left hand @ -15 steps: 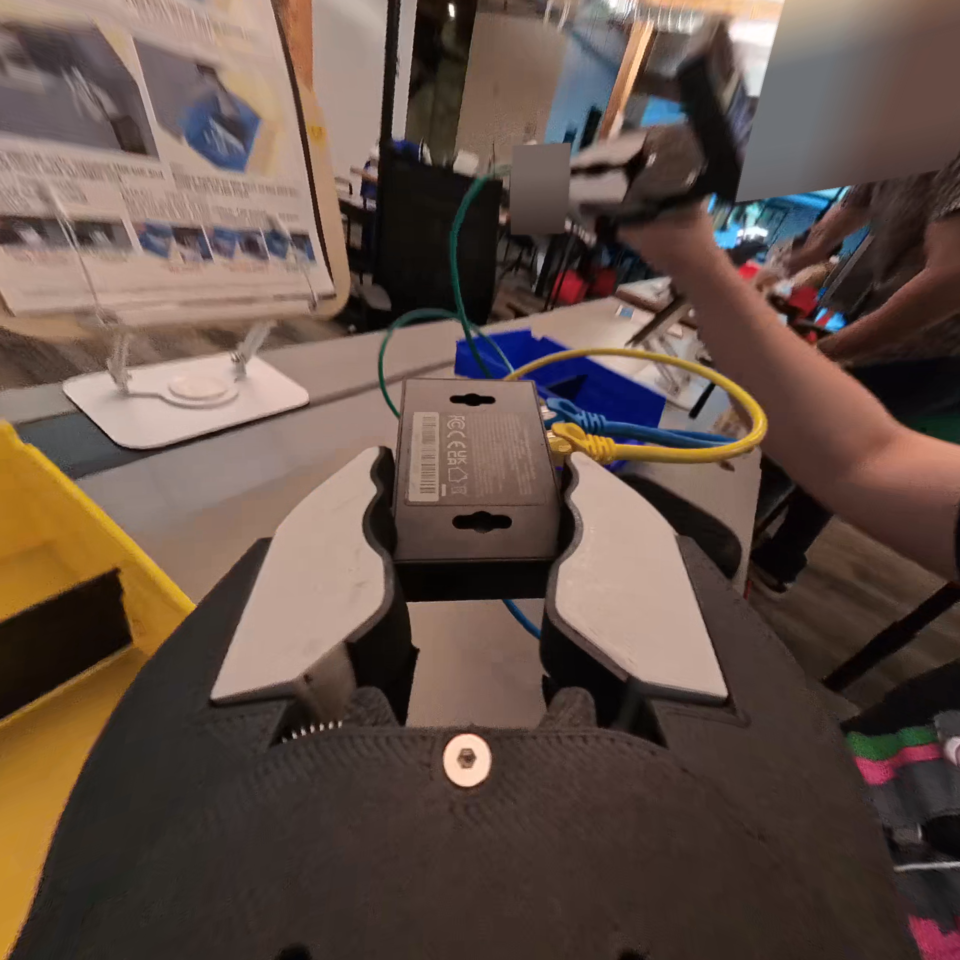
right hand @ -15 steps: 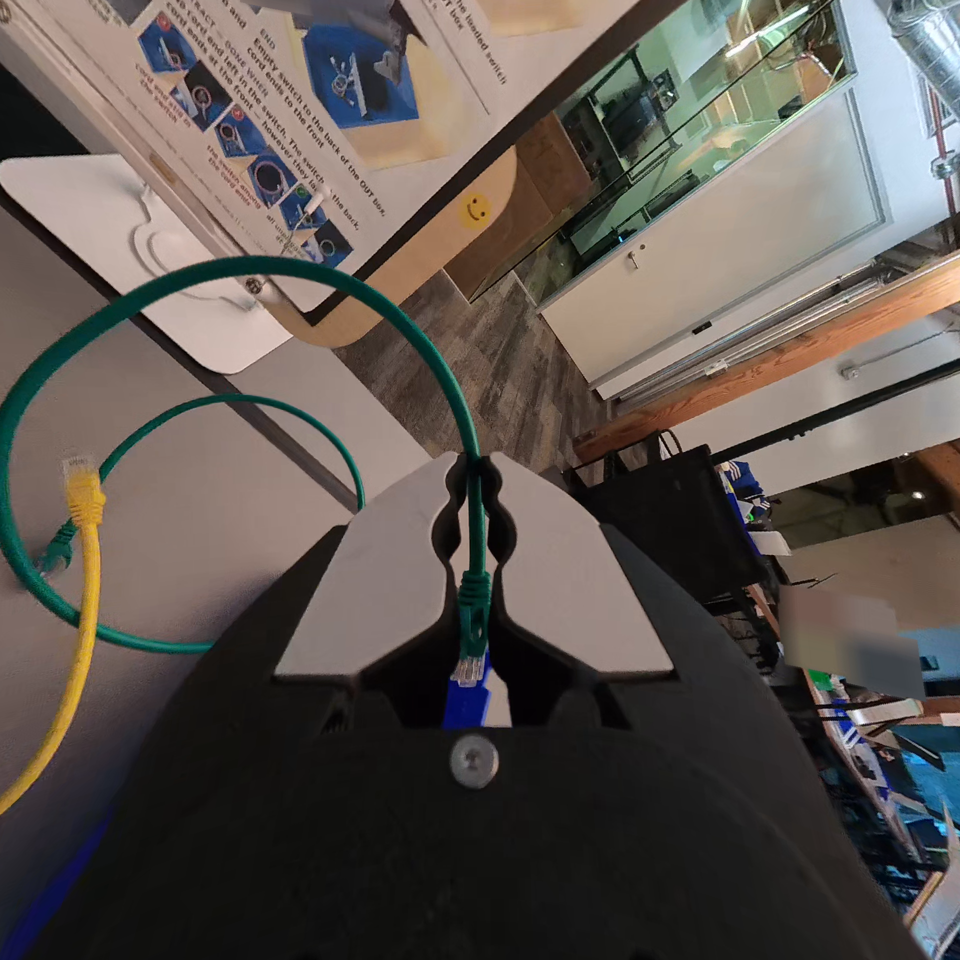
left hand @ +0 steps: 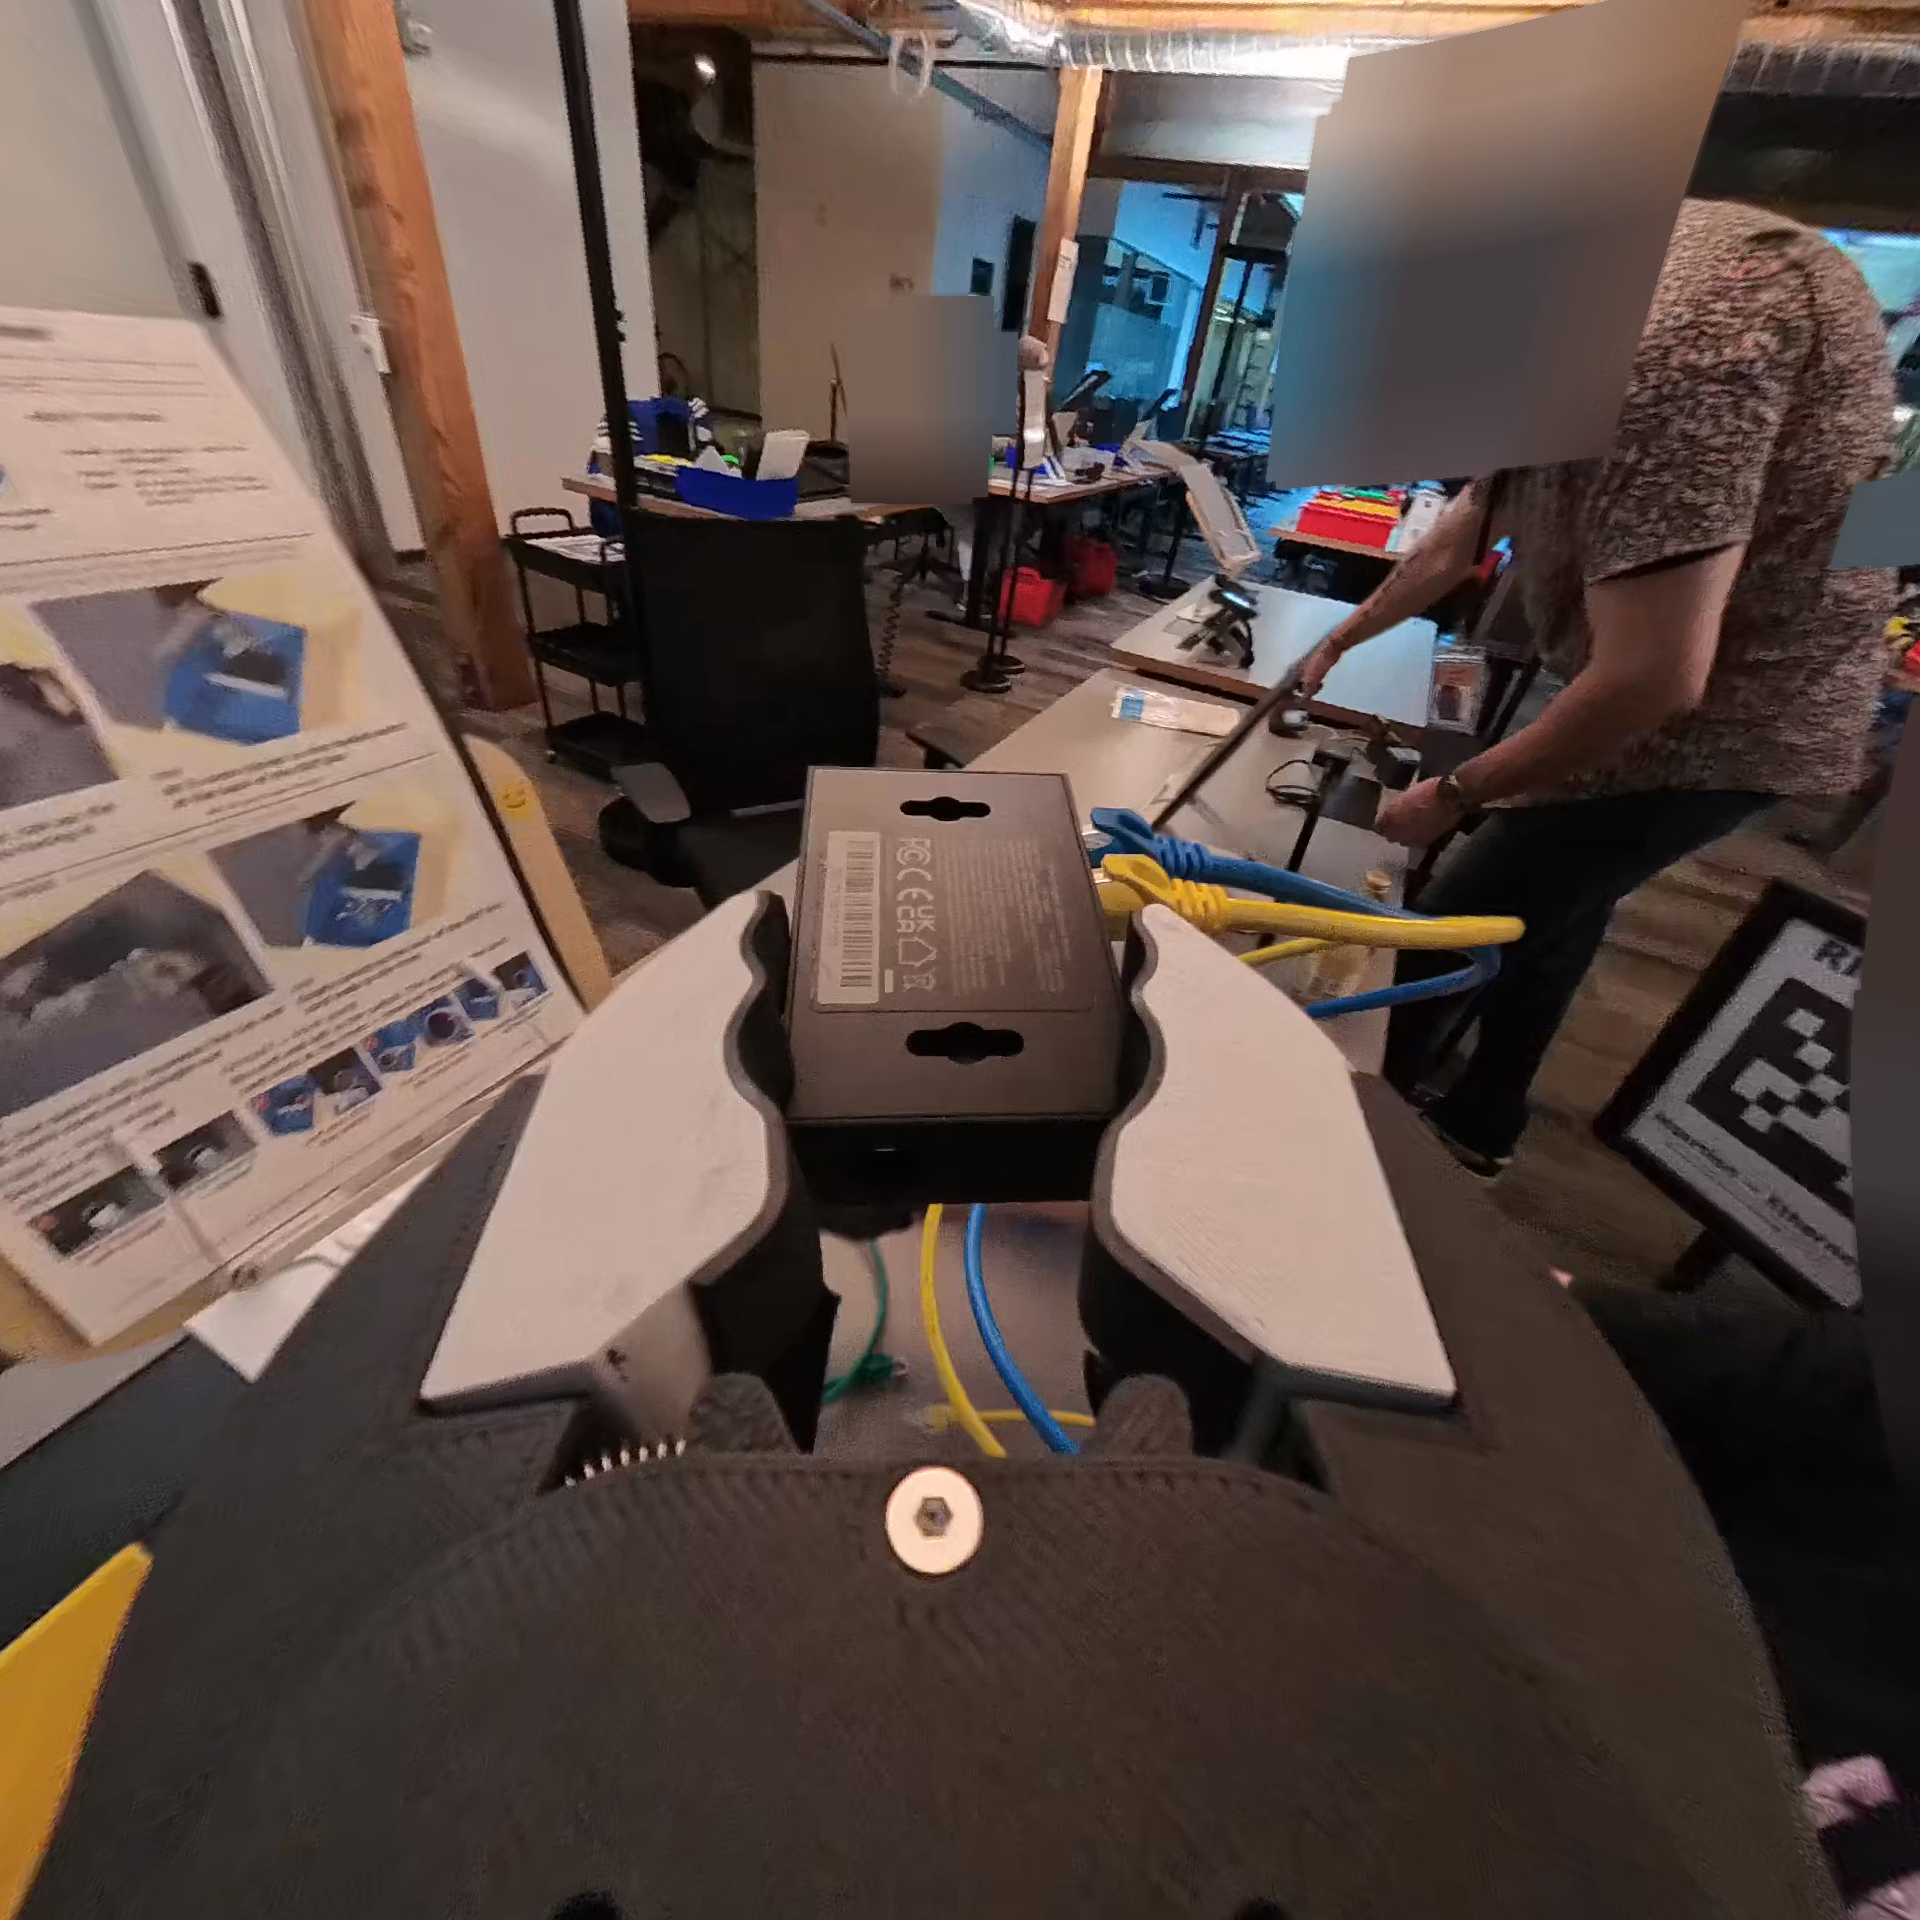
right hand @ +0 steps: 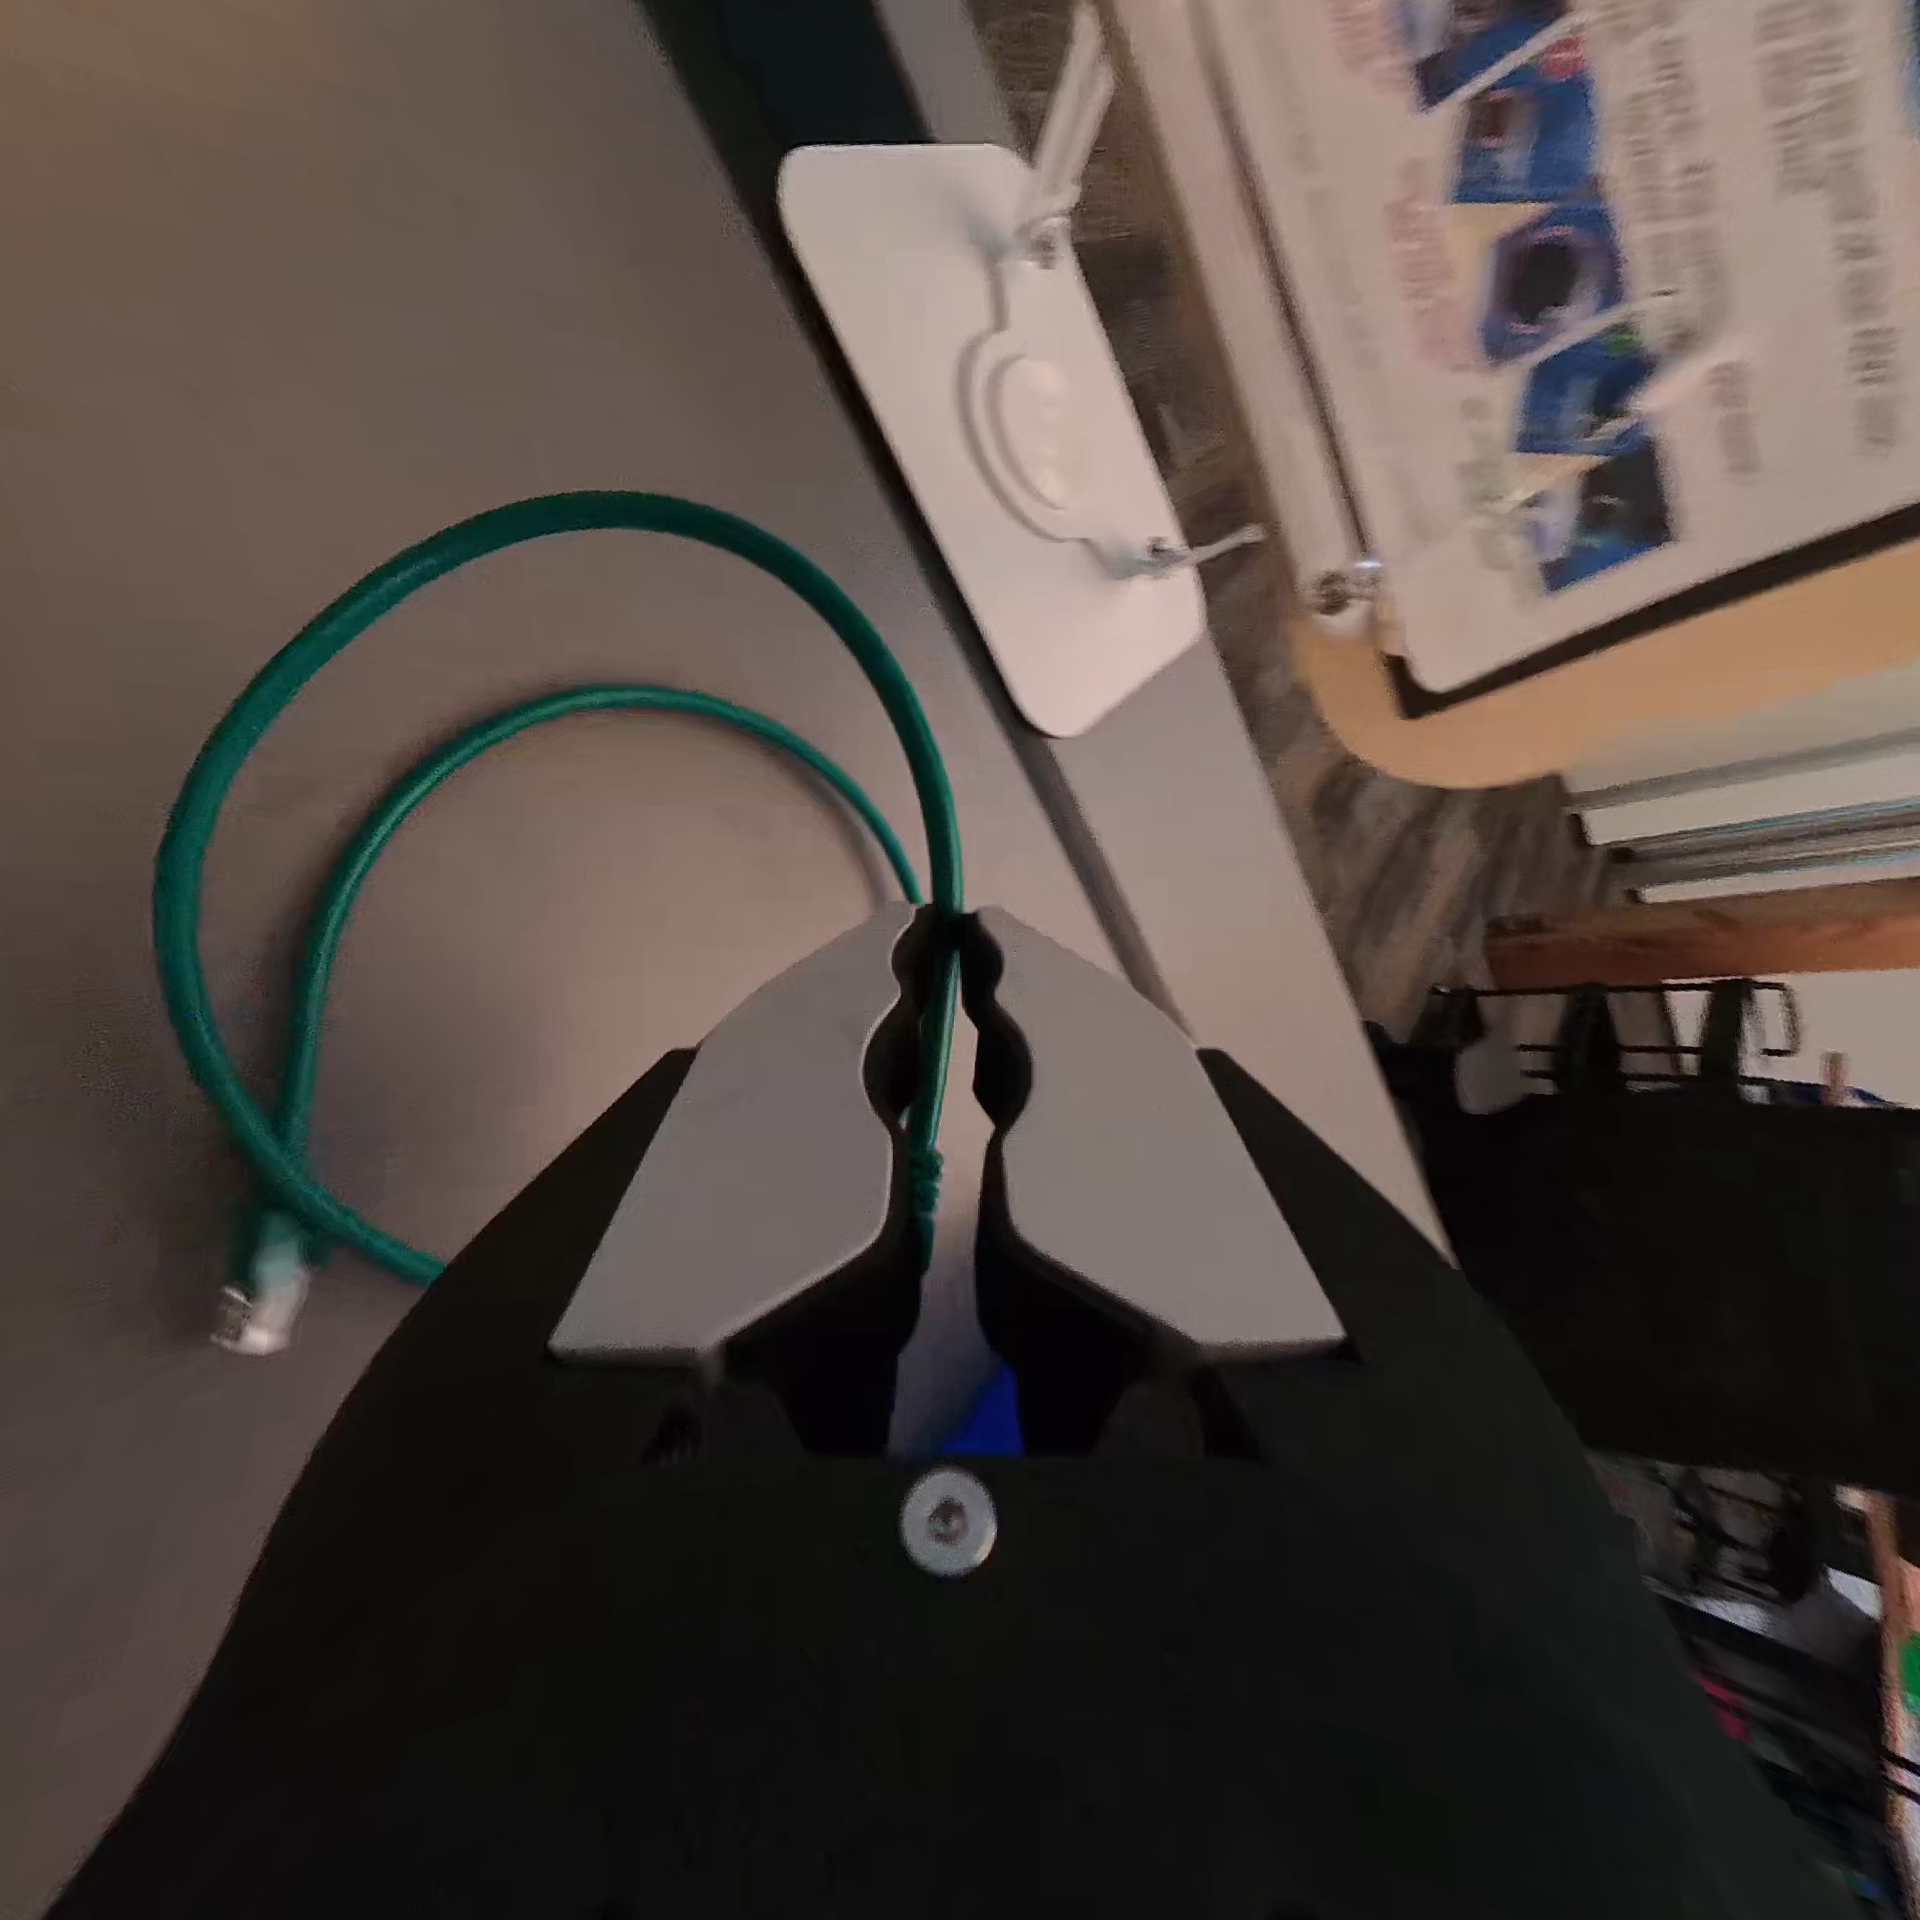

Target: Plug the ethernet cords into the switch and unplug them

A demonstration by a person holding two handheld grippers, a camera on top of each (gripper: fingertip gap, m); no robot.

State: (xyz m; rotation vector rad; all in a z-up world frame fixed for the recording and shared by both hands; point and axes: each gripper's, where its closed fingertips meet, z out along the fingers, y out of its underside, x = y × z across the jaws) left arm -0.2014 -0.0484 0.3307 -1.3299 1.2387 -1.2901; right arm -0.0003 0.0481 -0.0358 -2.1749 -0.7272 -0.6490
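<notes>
- Left wrist view: the room is a large workshop with wooden posts (left hand: 416, 343), a wood-pattern floor and many work tables (left hand: 1278, 644) far behind. A person in a patterned shirt (left hand: 1725, 499) stands at the right and bends over one of these tables.
- The left gripper (left hand: 951, 987) is closed on the black switch (left hand: 951, 935); one finger presses each long side, and the labelled underside of the switch faces up.
- A blue cord (left hand: 1174, 857) and a yellow cord (left hand: 1195, 902) are plugged into the right side of the switch and run off to the right. Under the switch, between the fingers, pieces of yellow, blue and green cord lie on the grey table (left hand: 1029, 1320).
- An instruction board (left hand: 208, 810) on a stand fills the left side. A yellow bin (left hand: 52, 1704) shows at the lower left corner and a framed code sign (left hand: 1766, 1101) stands at the right.
- Right wrist view: the picture is rotated and somewhat blurred. The grey table (right hand: 364, 312) fills the left half.
- The right gripper (right hand: 940, 925) pinches the green cord (right hand: 582, 509) near one plug, which sits between the fingers. The cord makes a double loop over the table, and its other plug (right hand: 260, 1299) lies free on the surface.
- The white base of the board stand (right hand: 987, 416) stands at the table edge just beside the loop, with the instruction board (right hand: 1558, 312) above it.
</notes>
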